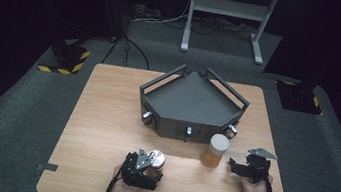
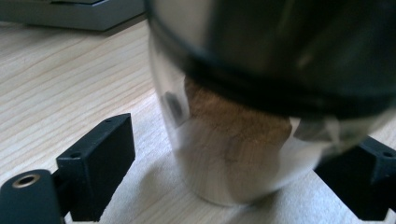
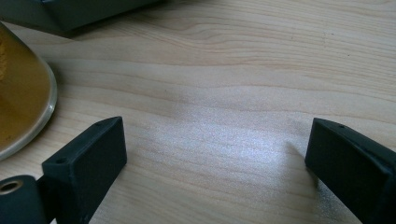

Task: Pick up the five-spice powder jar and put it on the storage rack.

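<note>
Glass jar (image 2: 233,154) with brown powder stood near the table's (image 1: 105,117) near edge between the left gripper's (image 1: 148,163) parted jaws, gaps showing either side, while the right gripper (image 1: 244,168) rested wide open, empty, beside an amber jar (image 1: 214,150).

Desk (image 1: 105,117): one, wooden, under both my claws.

Claws: two. My left claw (image 1: 148,166), one; my right claw (image 1: 241,167), one.

Jars: two. One clear jar with a dark lid (image 1: 156,159), standing between the jaws of my left claw. One amber jar with a pale lid (image 1: 214,150), just beside my right claw, toward my left claw.

Trays: one, a dark grey angular tray (image 1: 193,99), beyond both claws at the far side of the desk.

Knobs on the tray's near wall (image 1: 147,115): three counted.

Floor markers with yellow-black stripes (image 1: 65,58): two, well beyond my claws, off the desk.
</note>
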`<state>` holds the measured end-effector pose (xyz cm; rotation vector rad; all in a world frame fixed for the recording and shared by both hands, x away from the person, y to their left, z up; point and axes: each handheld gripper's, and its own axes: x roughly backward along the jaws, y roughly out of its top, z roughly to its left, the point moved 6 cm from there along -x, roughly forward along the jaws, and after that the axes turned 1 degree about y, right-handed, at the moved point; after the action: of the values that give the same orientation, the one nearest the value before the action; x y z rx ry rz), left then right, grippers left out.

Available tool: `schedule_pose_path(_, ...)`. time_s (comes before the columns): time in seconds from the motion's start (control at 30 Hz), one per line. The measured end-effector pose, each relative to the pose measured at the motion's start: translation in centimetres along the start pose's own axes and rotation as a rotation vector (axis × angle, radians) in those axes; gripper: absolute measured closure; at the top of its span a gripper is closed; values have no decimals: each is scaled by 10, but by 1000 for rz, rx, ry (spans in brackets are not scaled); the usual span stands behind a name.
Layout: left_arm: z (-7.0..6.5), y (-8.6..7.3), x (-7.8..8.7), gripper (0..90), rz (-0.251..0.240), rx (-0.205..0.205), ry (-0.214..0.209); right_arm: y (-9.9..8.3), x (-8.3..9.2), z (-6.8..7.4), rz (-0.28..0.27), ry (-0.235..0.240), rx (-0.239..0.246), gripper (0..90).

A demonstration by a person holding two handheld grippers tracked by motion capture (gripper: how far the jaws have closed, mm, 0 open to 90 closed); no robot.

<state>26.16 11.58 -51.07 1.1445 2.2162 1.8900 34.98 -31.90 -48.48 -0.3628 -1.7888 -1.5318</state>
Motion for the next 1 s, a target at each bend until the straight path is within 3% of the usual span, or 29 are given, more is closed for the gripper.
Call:
schedule_pose_path(0.13, -2, 0, -4, 126, -2, 0, 5, 0, 0, 0, 0, 0, 0, 54)
schedule_pose_path(0.17, 14, 24, 7, 130, 208, -297, 1, 0, 0, 0, 0, 0, 0, 55)
schedule_pose_path(0.27, 13, 26, 6, 141, 213, -310, 7, 0, 0, 0, 0, 0, 1, 55)
schedule_pose_path(0.4, 11, 26, 5, 165, 213, -316, 11, 0, 0, 0, 0, 0, 1, 55)
schedule_pose_path(0.43, -2, 8, -4, 172, 62, -109, 28, 0, 0, 0, 0, 0, 1, 55)
schedule_pose_path(0.67, -3, 8, -5, 227, 54, -113, 32, 0, 0, 0, 0, 0, 1, 56)
schedule_pose_path(0.7, 9, 26, 4, 232, 197, -320, 18, 0, 0, 0, -1, 0, 1, 56)
schedule_pose_path(0.73, -4, 9, -5, 236, 54, -121, 31, 0, 0, 0, -1, 0, 1, 56)
schedule_pose_path(1.0, -5, 10, -5, 271, 54, -125, 27, 0, 0, 0, 0, 0, 1, 56)
